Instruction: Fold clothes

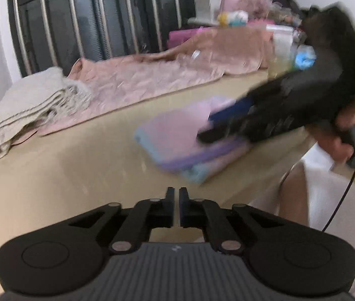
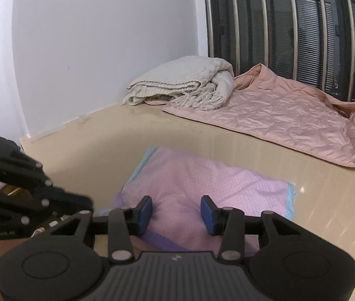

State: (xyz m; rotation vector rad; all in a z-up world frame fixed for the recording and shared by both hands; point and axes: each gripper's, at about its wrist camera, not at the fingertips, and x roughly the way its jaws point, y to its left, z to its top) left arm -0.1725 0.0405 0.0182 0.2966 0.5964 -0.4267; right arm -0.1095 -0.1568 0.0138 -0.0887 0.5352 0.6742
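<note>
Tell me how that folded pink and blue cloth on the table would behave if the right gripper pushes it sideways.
The folded pink cloth looks thin and soft, so it would probably bunch rather than move stiffly. The beige table shines, so the stack may slide easily. Its layers sit loose, so the top ones could shift apart.

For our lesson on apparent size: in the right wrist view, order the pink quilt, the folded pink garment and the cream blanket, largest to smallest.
1. pink quilt
2. folded pink garment, though nearer the camera, so unsure
3. cream blanket
</note>
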